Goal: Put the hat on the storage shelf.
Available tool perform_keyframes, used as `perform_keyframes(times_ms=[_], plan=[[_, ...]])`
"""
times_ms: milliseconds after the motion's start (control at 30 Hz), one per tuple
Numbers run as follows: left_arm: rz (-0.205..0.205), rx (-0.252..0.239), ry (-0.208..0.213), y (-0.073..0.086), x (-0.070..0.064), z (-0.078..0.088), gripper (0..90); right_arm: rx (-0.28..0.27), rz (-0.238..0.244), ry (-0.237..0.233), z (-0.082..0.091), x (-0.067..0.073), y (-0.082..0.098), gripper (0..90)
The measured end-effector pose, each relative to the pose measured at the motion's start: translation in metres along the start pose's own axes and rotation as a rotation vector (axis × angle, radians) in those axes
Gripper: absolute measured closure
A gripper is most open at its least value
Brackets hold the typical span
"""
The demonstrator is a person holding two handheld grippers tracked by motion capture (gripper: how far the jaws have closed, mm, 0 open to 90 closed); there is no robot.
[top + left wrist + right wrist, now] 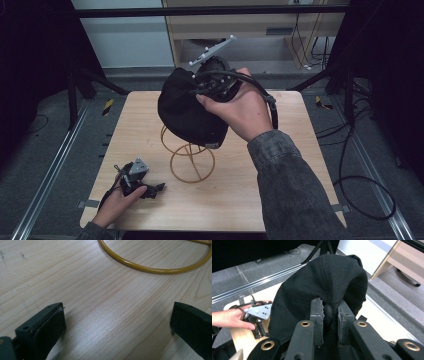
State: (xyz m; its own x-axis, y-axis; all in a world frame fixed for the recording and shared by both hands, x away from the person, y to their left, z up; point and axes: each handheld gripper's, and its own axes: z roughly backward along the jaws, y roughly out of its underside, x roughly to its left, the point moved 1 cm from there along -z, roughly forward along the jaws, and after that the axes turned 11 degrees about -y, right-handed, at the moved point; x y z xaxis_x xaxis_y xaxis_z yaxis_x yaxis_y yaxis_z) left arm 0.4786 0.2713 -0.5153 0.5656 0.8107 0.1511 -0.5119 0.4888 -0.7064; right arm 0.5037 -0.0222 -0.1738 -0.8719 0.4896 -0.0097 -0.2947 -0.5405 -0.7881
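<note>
The room (125, 35) is dim, with dark frames at both sides, a pale wall panel and a wooden cabinet (250, 30) at the far end, and cables (360, 190) on the grey floor to the right. Metal rails (50, 170) run along the floor on either side of the table.

The table (295, 165) is light wood, bare across its right half and along its near edge, so there is open room on those sides. A yellow wire stand (192, 162) sits near the middle, its base ring flat on the wood.

A black cap (187, 112) hangs over the top of the stand, above the table's middle. The right gripper (329, 312) has its jaws clenched on the small button at the cap's crown, fabric bunched between them; the right hand (245, 110) holds it high, the cable looping to the right.

The left gripper (142, 182) rests on the table at the near left corner, under the left hand (117, 200). Its jaws stand wide apart with bare wood between them, the stand's ring just beyond.
</note>
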Motion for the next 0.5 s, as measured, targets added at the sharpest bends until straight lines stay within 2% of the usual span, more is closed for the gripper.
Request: perform_keyframes(times_ms=[200, 500], plan=[[0.000, 0.000, 0.000, 0.000, 0.000, 0.000, 0.0, 0.006, 0.008, -0.020, -0.006, 0.004, -0.002, 78.4], [-0.002, 0.000, 0.001, 0.000, 0.000, 0.000, 0.0, 0.034, 0.015, -0.022, -0.017, 0.005, -0.005, 78.4]])
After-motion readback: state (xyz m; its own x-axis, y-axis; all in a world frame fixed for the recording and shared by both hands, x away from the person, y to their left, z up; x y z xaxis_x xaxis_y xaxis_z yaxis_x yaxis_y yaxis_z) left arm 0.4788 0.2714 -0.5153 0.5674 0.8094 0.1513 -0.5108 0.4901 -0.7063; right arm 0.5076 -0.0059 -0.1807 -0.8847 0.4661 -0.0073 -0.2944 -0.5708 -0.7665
